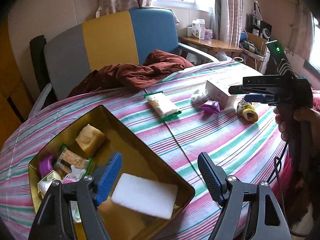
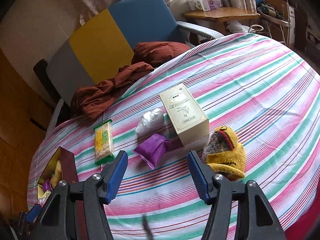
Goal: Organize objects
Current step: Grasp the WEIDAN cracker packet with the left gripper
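A gold tin sits on the striped sheet and holds a yellow block, a snack pack, purple packets and a white block. My left gripper hovers open over the tin's near corner, above the white block, and the pads do not touch it. Further along the sheet lie a green-edged snack pack, a purple packet, a clear plastic wad, a cream box and a yellow plush toy. My right gripper is open just short of the purple packet, with nothing between its fingers.
A rust-brown quilt is bunched at the far edge of the bed, against a grey, yellow and blue panel. A wooden side table with boxes stands behind. A person's hand holds the right gripper's handle.
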`<state>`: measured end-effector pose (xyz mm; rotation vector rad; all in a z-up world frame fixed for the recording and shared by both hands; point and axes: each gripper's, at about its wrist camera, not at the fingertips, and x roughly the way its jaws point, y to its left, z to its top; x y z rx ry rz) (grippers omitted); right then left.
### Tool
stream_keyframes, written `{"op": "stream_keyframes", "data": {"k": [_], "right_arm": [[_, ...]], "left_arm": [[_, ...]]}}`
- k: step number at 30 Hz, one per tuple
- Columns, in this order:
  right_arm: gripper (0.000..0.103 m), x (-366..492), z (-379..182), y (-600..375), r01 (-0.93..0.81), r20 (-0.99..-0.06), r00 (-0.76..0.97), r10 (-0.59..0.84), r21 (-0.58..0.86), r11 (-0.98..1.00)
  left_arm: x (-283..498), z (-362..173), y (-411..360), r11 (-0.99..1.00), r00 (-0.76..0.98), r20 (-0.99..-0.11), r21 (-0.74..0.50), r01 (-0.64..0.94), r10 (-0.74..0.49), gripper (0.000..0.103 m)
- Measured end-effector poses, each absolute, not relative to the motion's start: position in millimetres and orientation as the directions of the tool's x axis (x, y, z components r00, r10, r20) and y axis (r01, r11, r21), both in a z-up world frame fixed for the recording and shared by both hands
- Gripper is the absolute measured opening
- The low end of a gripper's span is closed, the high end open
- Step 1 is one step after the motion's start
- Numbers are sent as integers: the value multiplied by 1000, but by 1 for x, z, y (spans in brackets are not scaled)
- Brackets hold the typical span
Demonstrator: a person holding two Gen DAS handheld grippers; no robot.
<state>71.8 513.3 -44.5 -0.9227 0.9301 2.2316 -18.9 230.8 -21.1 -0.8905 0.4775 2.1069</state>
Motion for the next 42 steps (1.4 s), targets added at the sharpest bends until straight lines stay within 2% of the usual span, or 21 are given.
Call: {"op": "stream_keyframes", "data": {"k": [11,19,28,36,42], "right_arm": [[66,91,-44,529,-715,-726,-645,238,464,-523],[66,103,-46,539,-722,-711,-662,236,521,-456],[67,120,-51,551,-725,-689,-681,248,586,-362],[67,113,-53,548,-719,-697,-681,225,579,-383],[67,110,-54,546,-713,-698,-684,210,580,-394]], "left_arm": [[-27,-33,256,-604,-404,-761,21,-796,507,79],[-60,-31,283,-634,-354,-784,-65,-771,510,79],[-92,-41,327,-671,-329,-815,-96,-736,477,79],[-118,-57,364,-699,-303,-848,-107,-707,436,79],[-151,-76,386,-773,-296,-881,-114,-625,370,79]]}}
